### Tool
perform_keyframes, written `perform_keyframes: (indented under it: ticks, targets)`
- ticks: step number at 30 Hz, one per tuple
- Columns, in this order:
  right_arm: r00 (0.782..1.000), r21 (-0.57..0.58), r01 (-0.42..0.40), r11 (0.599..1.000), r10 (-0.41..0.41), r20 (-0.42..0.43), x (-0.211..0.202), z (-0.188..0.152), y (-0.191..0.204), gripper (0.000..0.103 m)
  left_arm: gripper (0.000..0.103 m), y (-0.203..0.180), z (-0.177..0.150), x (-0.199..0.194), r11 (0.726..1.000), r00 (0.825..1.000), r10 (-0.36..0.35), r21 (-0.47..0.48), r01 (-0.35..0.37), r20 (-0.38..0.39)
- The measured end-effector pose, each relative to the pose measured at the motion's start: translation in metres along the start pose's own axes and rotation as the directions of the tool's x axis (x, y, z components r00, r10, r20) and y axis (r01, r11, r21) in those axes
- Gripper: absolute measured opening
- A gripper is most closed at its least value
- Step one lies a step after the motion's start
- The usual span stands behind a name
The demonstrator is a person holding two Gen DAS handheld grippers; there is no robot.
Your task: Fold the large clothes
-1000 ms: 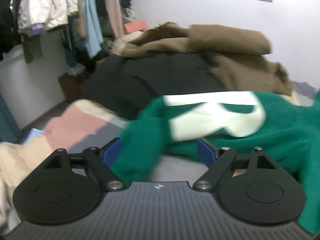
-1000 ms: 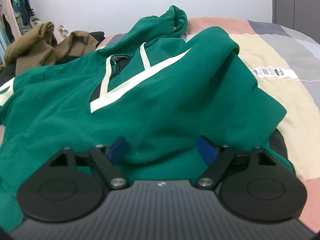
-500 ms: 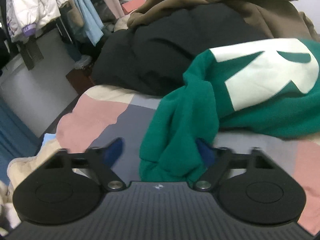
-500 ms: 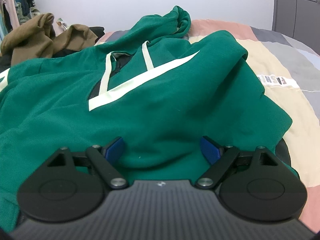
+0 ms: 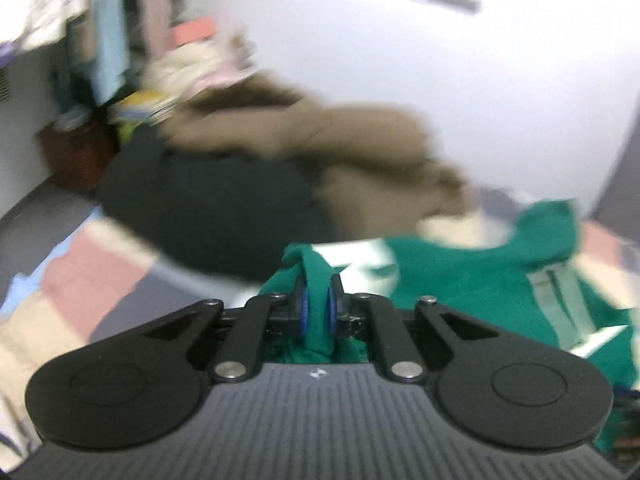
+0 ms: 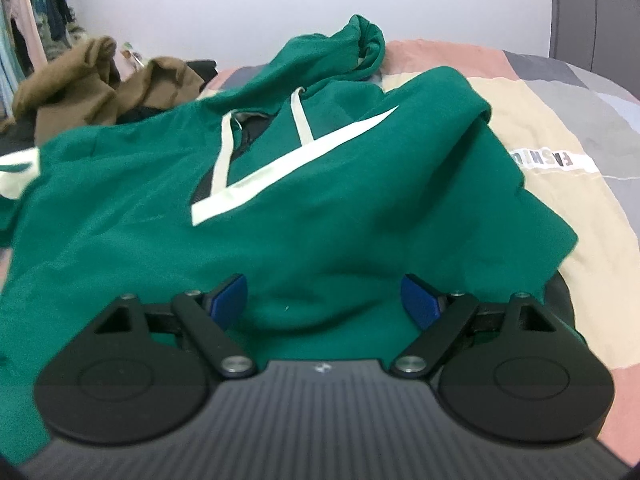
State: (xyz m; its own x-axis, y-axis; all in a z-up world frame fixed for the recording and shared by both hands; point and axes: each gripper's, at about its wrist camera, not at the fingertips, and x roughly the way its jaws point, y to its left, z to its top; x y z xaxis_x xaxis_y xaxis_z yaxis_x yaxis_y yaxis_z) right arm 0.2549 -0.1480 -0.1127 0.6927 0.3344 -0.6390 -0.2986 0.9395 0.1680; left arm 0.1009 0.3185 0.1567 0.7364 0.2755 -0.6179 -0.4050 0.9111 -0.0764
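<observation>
A green hoodie (image 6: pixel 320 208) with white stripes and drawstrings lies spread on the bed, hood at the far end. My left gripper (image 5: pixel 317 312) is shut on a bunched fold of the hoodie's green sleeve (image 5: pixel 316 280), which is lifted off the bed; that view is blurred by motion. My right gripper (image 6: pixel 324 300) is open, its blue pads wide apart, resting low over the near hem of the hoodie with cloth lying between the jaws.
A pile of brown (image 5: pixel 320 136) and black (image 5: pixel 216 208) clothes sits on the bed beyond the hoodie's left side. The patchwork bedcover (image 6: pixel 560 152) shows to the right. Hanging clothes (image 5: pixel 108 32) and a white wall stand behind.
My left gripper has closed on the green sleeve and lifted it, swinging toward the hoodie's body. My right gripper has stayed open over the hem, barely moving.
</observation>
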Motion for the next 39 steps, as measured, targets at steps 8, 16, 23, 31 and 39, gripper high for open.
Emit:
perform_keyframes:
  ticks: [8,16,23,31,39]
  targets:
    - [0.997,0.107,-0.069,0.992,0.065,0.043,-0.035,-0.002,-0.014,0.085,0.007,-0.190,0.013,-0.061,0.943,0.952,-0.302,0.158,0.293,0.039]
    - [0.994,0.203,-0.074,0.976,0.056,0.092,-0.057,-0.006,-0.038,0.085,0.007,-0.359,-0.070,-0.005,0.825,0.838,-0.536,0.150,0.545,-0.096]
    - [0.990,0.233,-0.041,0.972,0.008,0.139,-0.068,-0.007,-0.058,0.085,0.007,-0.443,-0.156,0.059,0.779,0.784,-0.578,0.133,0.612,-0.226]
    - [0.988,0.272,0.001,0.962,-0.044,0.151,-0.070,-0.006,-0.072,0.085,0.064,-0.410,-0.172,0.081,0.788,0.789,-0.555,0.140,0.600,-0.262]
    - [0.984,0.261,-0.126,0.957,0.087,0.155,-0.079,-0.006,-0.062,0.085,0.068,-0.280,-0.170,0.132,0.927,0.895,-0.375,-0.077,0.367,-0.241]
